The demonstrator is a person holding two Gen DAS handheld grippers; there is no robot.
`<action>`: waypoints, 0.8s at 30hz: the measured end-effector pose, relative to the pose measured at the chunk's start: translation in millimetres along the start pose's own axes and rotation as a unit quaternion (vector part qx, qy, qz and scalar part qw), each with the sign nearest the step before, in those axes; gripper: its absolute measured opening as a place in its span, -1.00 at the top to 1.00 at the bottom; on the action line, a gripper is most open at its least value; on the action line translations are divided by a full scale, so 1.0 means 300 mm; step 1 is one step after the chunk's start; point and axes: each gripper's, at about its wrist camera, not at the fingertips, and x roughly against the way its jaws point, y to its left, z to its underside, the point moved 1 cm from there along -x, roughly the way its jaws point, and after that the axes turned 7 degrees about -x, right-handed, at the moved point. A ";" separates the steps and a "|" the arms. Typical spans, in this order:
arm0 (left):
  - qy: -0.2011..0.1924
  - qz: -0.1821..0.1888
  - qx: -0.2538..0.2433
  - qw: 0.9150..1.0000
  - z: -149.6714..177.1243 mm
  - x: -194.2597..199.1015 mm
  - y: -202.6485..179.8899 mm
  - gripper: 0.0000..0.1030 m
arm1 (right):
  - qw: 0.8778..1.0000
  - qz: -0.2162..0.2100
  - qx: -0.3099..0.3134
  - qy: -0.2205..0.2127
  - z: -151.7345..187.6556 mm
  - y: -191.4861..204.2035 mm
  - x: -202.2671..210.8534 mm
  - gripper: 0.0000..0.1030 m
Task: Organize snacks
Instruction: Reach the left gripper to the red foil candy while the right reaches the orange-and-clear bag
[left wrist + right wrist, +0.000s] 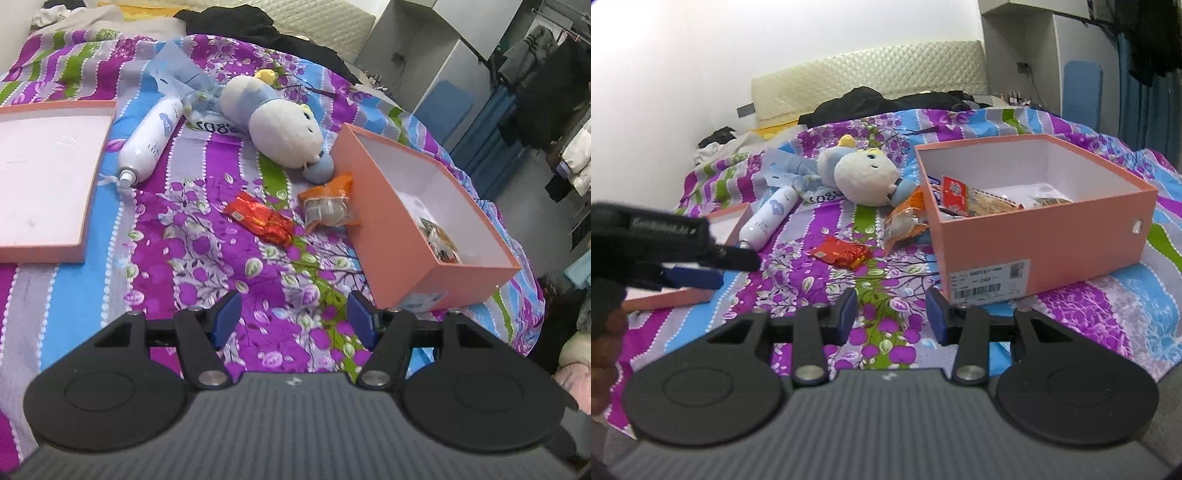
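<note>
A red foil snack (261, 218) (840, 253) and an orange-and-clear snack packet (328, 204) (905, 218) lie on the flowered bedspread, the packet against the open pink shoebox (391, 236) (1049, 240). Several snacks lie inside the box (975, 199). My left gripper (293, 317) is open and empty, hovering short of the red snack; it also shows at the left of the right wrist view (713, 266). My right gripper (892, 314) is open and empty, near the box's labelled corner.
The pink box lid (44, 177) lies at the left. A white spray bottle (151, 142), a plush toy (280, 127) and a blue plastic wrapper (181, 74) lie behind the snacks. Dark clothes (871, 103) pile at the headboard.
</note>
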 end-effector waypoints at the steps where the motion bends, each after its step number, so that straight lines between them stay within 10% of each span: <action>1: 0.002 0.000 -0.001 1.000 -0.009 -0.018 0.011 -0.33 | 1.000 0.000 0.003 0.003 0.003 0.007 -0.012 0.16; 24: 0.055 0.026 -0.056 0.997 -0.265 -0.582 0.095 -0.33 | 0.999 0.049 0.004 -0.008 0.015 0.101 -0.439 0.19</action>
